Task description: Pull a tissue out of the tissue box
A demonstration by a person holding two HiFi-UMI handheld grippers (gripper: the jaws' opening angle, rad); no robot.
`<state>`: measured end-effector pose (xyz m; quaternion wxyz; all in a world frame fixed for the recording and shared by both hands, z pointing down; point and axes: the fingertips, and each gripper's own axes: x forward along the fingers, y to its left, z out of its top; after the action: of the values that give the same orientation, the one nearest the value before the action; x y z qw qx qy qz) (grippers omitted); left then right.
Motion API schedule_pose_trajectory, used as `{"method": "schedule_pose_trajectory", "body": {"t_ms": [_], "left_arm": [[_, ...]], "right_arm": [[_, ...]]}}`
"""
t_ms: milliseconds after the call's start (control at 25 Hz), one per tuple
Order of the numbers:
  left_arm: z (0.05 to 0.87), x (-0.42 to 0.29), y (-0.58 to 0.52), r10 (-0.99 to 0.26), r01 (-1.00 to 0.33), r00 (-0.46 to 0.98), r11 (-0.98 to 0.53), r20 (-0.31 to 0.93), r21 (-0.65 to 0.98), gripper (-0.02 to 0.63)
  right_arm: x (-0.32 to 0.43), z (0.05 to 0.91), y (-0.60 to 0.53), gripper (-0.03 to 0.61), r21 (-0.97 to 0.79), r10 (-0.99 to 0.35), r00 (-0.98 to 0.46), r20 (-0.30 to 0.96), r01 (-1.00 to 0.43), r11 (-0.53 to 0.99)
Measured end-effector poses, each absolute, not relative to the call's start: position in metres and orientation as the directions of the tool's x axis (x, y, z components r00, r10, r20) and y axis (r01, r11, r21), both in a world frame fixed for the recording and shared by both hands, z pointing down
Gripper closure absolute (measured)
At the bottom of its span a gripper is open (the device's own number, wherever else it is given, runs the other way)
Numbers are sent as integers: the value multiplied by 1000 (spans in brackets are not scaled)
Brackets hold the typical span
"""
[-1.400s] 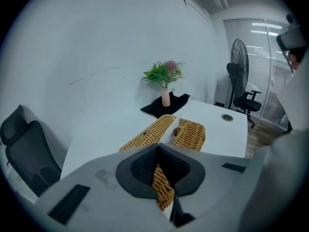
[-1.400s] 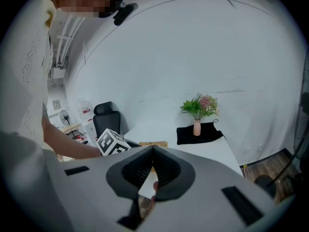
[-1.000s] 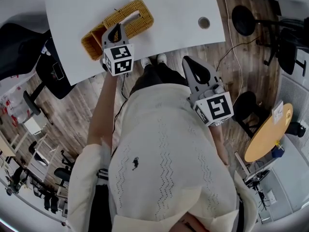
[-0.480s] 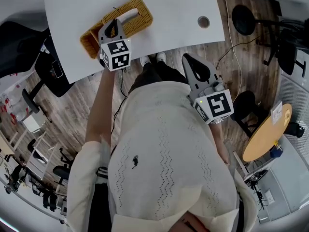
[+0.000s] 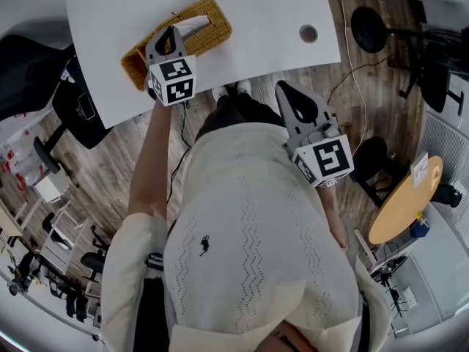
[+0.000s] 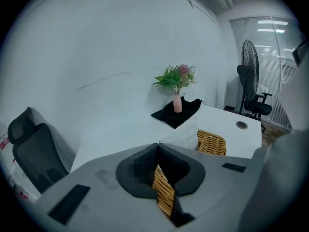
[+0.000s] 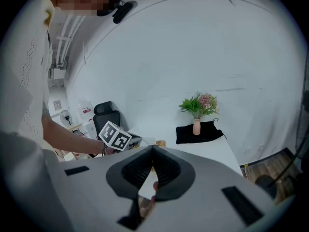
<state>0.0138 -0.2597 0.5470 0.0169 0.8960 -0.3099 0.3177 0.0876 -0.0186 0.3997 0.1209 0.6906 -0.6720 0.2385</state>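
Observation:
A woven wicker tissue box (image 5: 201, 35) lies slanted on the white table (image 5: 271, 9), and a white tissue (image 5: 193, 26) sticks out of its slot. My left gripper (image 5: 170, 31) hovers over the box's near-left half, jaws shut with nothing between them. In the left gripper view the tissue (image 6: 182, 134) rises just beyond the shut tips (image 6: 158, 145), and wicker (image 6: 211, 142) shows to the right and under the jaws. My right gripper (image 5: 283, 88) hangs off the table beside the person's body, shut and holding nothing; in the right gripper view (image 7: 153, 147) it faces the table.
A round cable hole (image 5: 308, 33) sits at the table's right. A pink vase of flowers (image 6: 177, 102) stands on a black cloth (image 6: 175, 114) at the far end. A black office chair (image 5: 33, 64) stands left of the table, a fan base (image 5: 370, 29) and a round wooden table (image 5: 407, 200) to the right.
My left gripper has moved forward from the table's near edge to above the wicker box. The right gripper has stayed where it was.

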Motion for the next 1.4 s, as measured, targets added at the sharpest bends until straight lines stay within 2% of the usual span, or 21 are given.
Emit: {"method": "schedule_pose_trajectory", "body": {"t_ms": [1400], "left_arm": [[521,14,-274,-581,-583,615,-790,533,-189,600]], "right_arm": [[82,395,-26,577,-169,-879,-43,474,-985,-43]]}}
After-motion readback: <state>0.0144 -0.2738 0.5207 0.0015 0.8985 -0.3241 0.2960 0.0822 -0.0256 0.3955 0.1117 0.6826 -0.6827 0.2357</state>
